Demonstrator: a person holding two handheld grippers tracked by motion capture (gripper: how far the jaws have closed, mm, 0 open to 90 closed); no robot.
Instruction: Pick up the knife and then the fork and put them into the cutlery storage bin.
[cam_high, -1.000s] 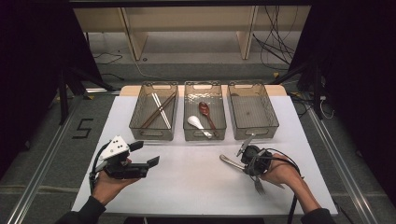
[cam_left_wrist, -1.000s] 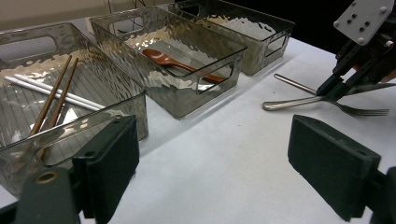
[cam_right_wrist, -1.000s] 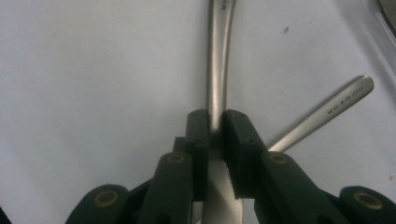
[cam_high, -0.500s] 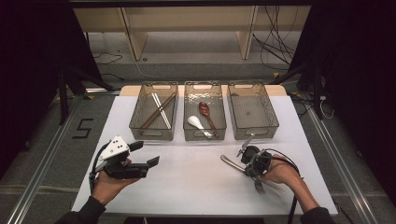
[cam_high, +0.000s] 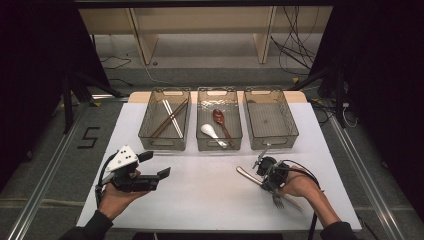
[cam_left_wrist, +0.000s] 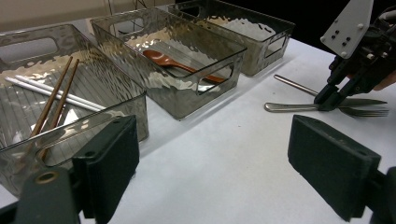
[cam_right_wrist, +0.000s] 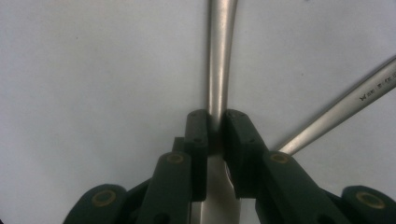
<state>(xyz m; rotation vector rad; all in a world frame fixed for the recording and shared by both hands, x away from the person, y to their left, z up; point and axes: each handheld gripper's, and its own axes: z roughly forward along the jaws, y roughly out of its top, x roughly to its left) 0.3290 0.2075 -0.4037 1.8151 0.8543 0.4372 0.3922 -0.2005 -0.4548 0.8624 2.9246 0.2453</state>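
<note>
Since a second ago little has shifted: our right gripper (cam_high: 266, 178) has crept a touch nearer the empty bin (cam_high: 270, 117) and now sits with its jaws nearly together, pinching the handle of the fork (cam_right_wrist: 219, 70) that lies flat on the white table (cam_high: 210, 200) just in front of that bin, crossed with a second utensil (cam_right_wrist: 345, 109). Our left gripper (cam_high: 159, 166) hangs wide open and empty, well left of the fork, unchanged. We judge the grasp made and the lift toward the empty bin next.

left bin (cam_high: 147, 131): chopsticks (cam_high: 169, 119) | middle bin (cam_high: 204, 144): red spoon (cam_high: 219, 118), white spoon (cam_high: 210, 132) | right bin (cam_high: 290, 131)
</note>
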